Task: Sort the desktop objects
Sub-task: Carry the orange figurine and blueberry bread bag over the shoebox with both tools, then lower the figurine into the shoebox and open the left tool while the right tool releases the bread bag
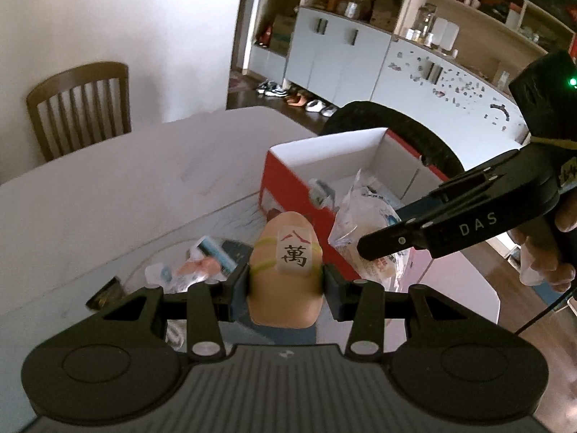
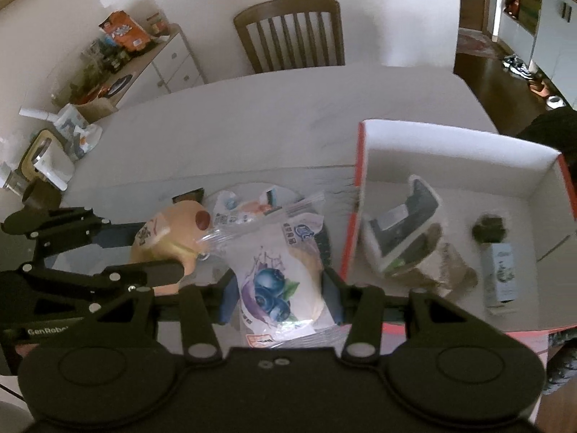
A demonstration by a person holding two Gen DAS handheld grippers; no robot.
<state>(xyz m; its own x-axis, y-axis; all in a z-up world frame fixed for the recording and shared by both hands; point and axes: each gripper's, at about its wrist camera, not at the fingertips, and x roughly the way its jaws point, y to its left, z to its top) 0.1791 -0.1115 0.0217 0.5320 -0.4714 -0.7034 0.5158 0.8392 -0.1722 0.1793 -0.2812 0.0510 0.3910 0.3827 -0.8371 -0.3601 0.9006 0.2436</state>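
Note:
My left gripper (image 1: 286, 281) is shut on a peach plush toy (image 1: 285, 288) with a mahjong-tile patch and yellow bands, held above the table; the toy also shows in the right wrist view (image 2: 173, 227). My right gripper (image 2: 277, 288) is shut on a blueberry bread packet (image 2: 274, 281), held just left of the red and white box (image 2: 360, 166). That packet shows in the left wrist view (image 1: 364, 223) beside the box (image 1: 281, 173). The box holds a dark sleeve, a small bottle carton (image 2: 499, 270) and a crumpled bag.
Several packets and a dark card lie on the white table (image 2: 252, 126) under the grippers (image 1: 202, 263). A wooden chair (image 2: 292, 32) stands at the far side. A side cabinet with clutter (image 2: 119, 57) is at the left. A black round chair back (image 1: 389, 126) is behind the box.

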